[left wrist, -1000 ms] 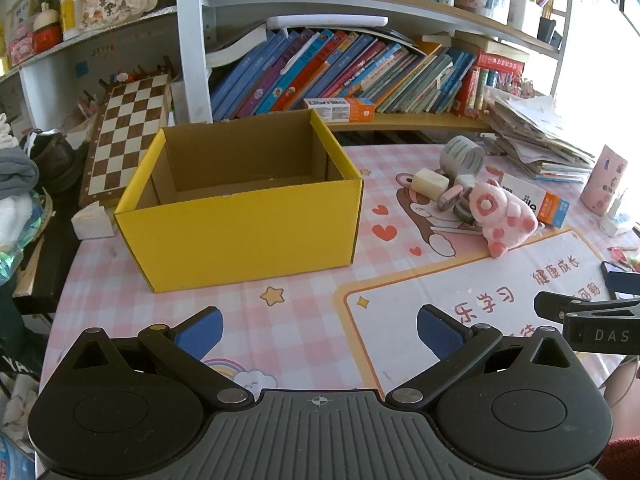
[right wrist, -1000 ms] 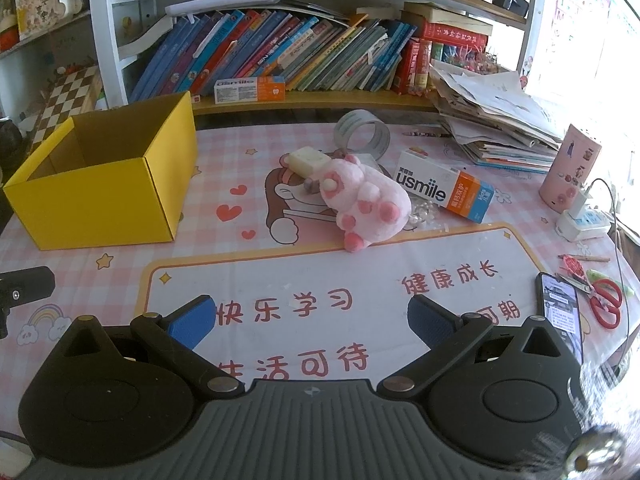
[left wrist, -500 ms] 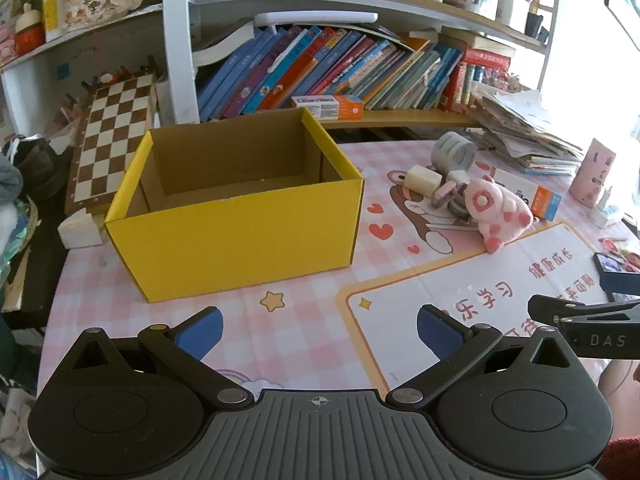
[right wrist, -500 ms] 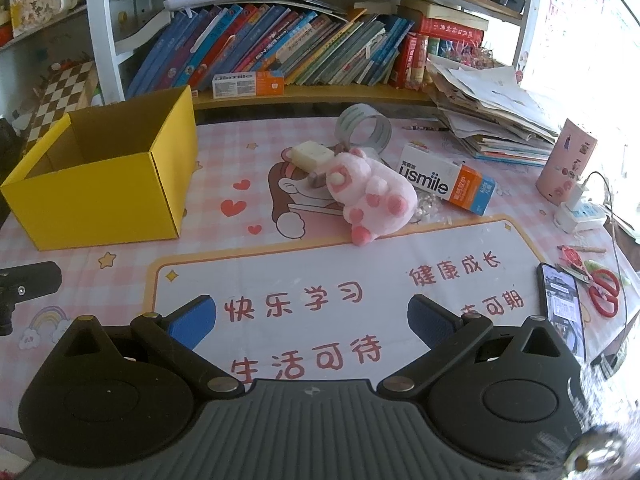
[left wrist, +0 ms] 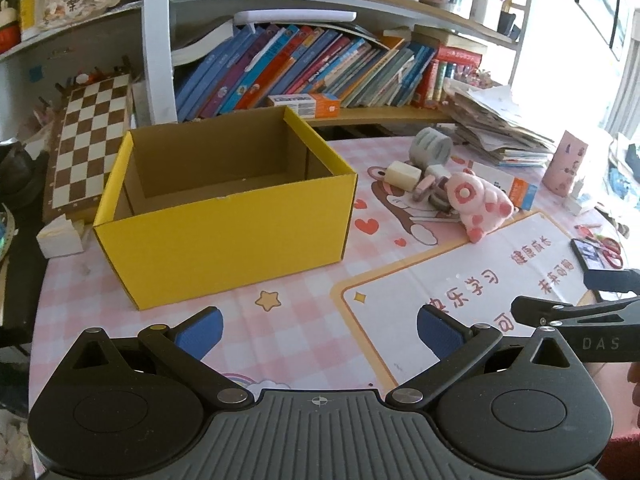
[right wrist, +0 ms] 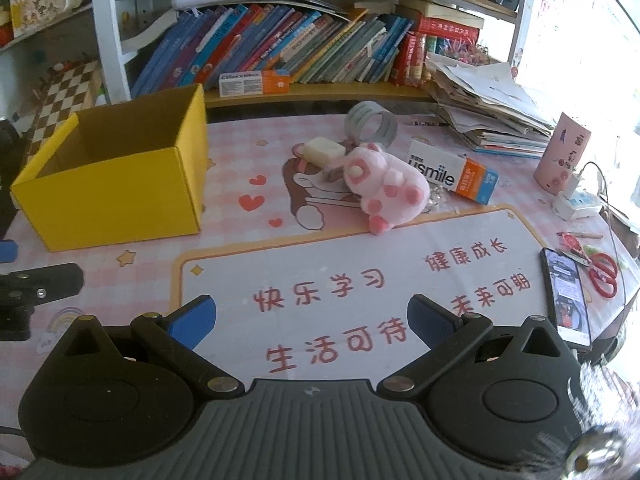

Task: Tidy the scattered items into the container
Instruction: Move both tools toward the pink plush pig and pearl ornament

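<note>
An empty yellow cardboard box (left wrist: 224, 240) (right wrist: 120, 196) stands on the pink checked table, open at the top. Right of it lies a cluster: a pink plush toy (left wrist: 478, 204) (right wrist: 384, 188), a cream block (left wrist: 404, 174) (right wrist: 324, 150), a grey tape roll (left wrist: 430, 148) (right wrist: 372, 124), small tape rings (left wrist: 430, 194) and a white-orange toothpaste box (left wrist: 516, 188) (right wrist: 452, 174). My left gripper (left wrist: 320, 326) is open, low and in front of the yellow box. My right gripper (right wrist: 312, 318) is open over the mat, well short of the plush toy.
A shelf of books (right wrist: 288, 48) runs along the back, with a paper stack (right wrist: 488, 116) at the right. A phone (right wrist: 566, 292), red scissors (right wrist: 604, 274) and a pink cup (right wrist: 564, 158) sit at the table's right edge. A chessboard (left wrist: 90, 140) leans at the left.
Both views have shifted slightly: the box and the cluster sit a little lower and nearer in frame. Both grippers stay open and hold nothing.
</note>
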Demonstrator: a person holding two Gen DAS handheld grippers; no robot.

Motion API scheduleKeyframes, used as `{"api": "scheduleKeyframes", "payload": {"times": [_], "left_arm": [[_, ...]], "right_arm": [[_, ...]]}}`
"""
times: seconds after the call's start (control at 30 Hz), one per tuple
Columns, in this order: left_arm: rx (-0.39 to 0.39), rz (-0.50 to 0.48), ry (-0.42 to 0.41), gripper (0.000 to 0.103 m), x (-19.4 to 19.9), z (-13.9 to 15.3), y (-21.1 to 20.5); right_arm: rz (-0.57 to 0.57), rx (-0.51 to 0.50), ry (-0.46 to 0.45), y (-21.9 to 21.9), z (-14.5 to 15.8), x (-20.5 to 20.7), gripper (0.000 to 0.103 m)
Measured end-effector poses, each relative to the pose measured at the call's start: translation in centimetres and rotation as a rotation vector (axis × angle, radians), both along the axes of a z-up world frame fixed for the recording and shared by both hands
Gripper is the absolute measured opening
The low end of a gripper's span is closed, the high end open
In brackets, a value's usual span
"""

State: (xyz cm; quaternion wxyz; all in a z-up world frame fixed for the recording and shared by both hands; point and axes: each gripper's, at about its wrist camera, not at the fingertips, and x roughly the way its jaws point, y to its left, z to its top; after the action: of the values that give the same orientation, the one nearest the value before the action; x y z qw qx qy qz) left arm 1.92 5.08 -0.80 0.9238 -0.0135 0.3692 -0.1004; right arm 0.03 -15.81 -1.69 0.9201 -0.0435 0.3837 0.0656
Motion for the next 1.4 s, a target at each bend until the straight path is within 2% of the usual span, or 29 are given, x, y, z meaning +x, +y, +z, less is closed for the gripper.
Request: {"api": "scheduleKeyframes", "payload": {"times": [0.4, 0.63, 0.9, 1.4], "left_arm": [[-0.01, -0.017, -0.011, 0.103, 0.5, 0.0, -0.9], [0.014, 0.027, -0.004, 0.103, 1.9, 0.0, -3.4], [0.019, 0.098, 0.002, 0.103, 3.8, 0.1, -7.4], [0.017, 0.171, 0.005, 0.103, 6.3, 0.0, -14.5]], "right_arm": [[0.023, 0.042, 0.021, -0.6, -0.3, 0.2, 0.103], [0.107, 0.046, -0.008, -2.1, -0.4, 2.2, 0.103], [0.212, 0.058, -0.012, -5.8, -0.4, 6.4, 0.103], [0.281, 0.074, 0.01, -13.0, -1.6, 11.6, 0.103]]}}
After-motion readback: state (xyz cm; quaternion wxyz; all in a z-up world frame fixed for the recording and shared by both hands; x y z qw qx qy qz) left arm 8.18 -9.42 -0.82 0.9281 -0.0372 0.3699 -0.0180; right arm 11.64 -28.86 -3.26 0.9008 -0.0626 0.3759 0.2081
